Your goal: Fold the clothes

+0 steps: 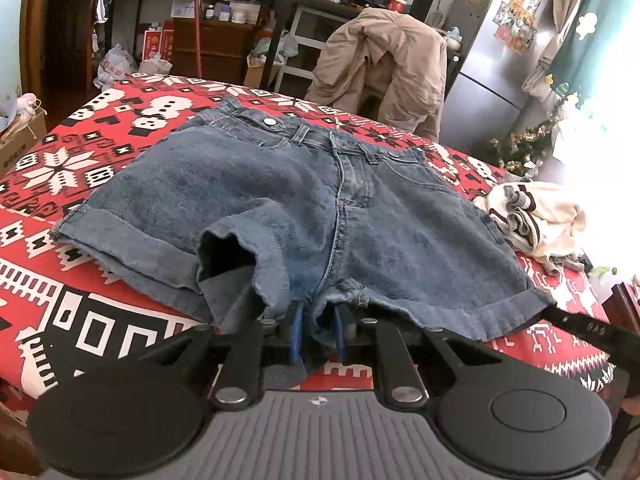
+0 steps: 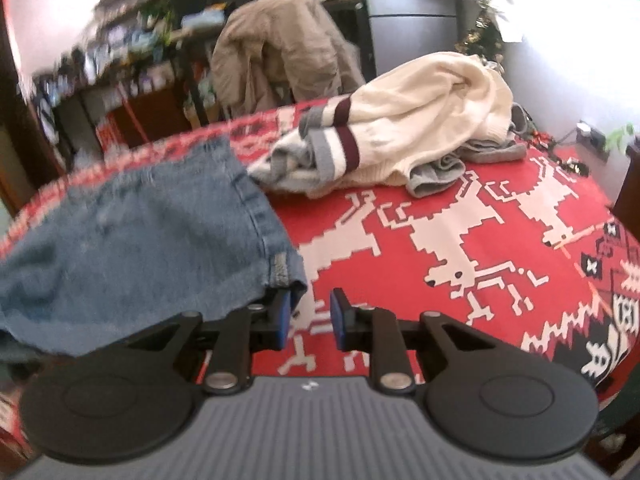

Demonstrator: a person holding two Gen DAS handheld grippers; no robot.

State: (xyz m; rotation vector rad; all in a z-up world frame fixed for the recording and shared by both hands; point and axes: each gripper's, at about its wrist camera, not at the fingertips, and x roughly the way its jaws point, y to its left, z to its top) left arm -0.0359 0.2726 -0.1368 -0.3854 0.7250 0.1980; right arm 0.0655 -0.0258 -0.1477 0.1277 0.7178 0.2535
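While lying spread flat by the table's [image 1: 80,320] near edge, denim shorts [image 1: 280,200] risk bunching. Cannot tell whether left gripper [image 1: 318,332] bites the crotch hem; might catch one layer. Rightward, right gripper [image 2: 310,314] agape, empty, beside leg hem; could slip off.

The denim shorts [image 1: 288,200] are coarse, faded blue cloth with a frayed, rolled hem and a shiny metal button. Beneath them the tablecloth [image 1: 80,184] looks like matt woven cloth. Near its right edge the cream sweater [image 2: 420,120] is soft ribbed knit. The left gripper [image 1: 318,334] and right gripper [image 2: 310,320] are matt black plastic with smooth blue pads [image 2: 283,316], dull metal rivets and ridged grey housing.
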